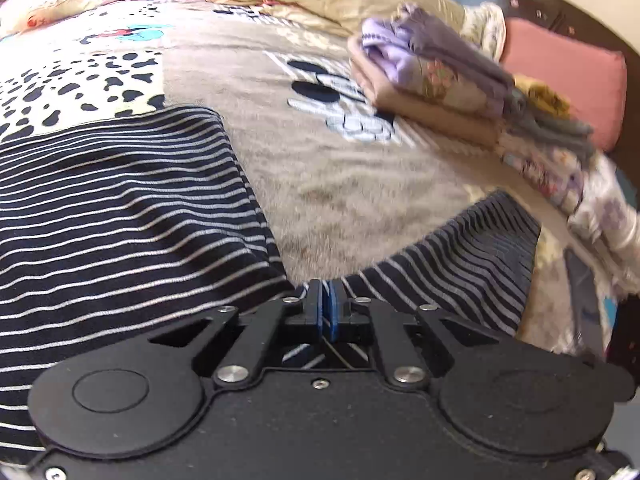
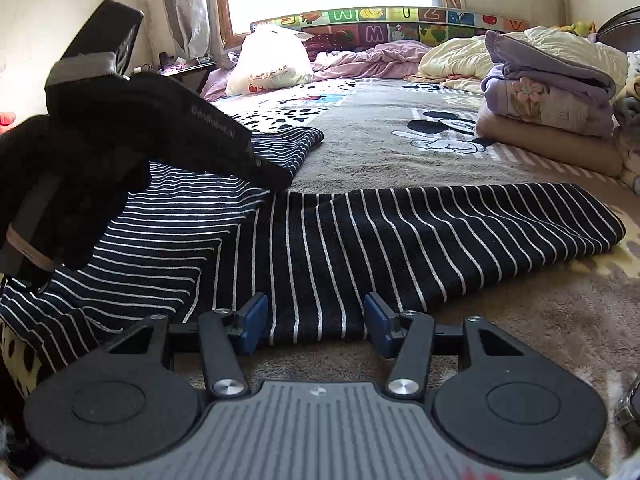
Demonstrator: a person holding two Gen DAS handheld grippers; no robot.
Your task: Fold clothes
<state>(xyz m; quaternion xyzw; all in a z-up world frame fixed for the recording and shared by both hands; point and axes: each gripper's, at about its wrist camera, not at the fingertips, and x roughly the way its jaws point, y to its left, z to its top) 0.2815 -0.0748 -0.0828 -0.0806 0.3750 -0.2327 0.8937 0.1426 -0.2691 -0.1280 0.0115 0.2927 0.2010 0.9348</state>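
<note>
A black top with thin white stripes [image 2: 320,248] lies flat on the bed blanket [image 2: 380,152]. One sleeve [image 2: 500,224] stretches out to the right. My left gripper [image 1: 330,308] is shut, its blue pads pressed together on the cloth where that sleeve meets the body [image 1: 120,216]. In the right wrist view the left gripper [image 2: 280,184] reaches down from the left, held by a gloved hand [image 2: 60,184]. My right gripper [image 2: 318,322] is open and low. Its blue pads [image 2: 256,320] sit either side of the sleeve's near edge and grip nothing.
A stack of folded clothes [image 2: 548,100] sits at the right of the bed, seen too in the left wrist view [image 1: 432,76]. A white plastic bag [image 2: 272,60], a pink sheet and a cream quilt [image 2: 460,60] lie at the far end. A pink pillow [image 1: 568,76] leans against the headboard.
</note>
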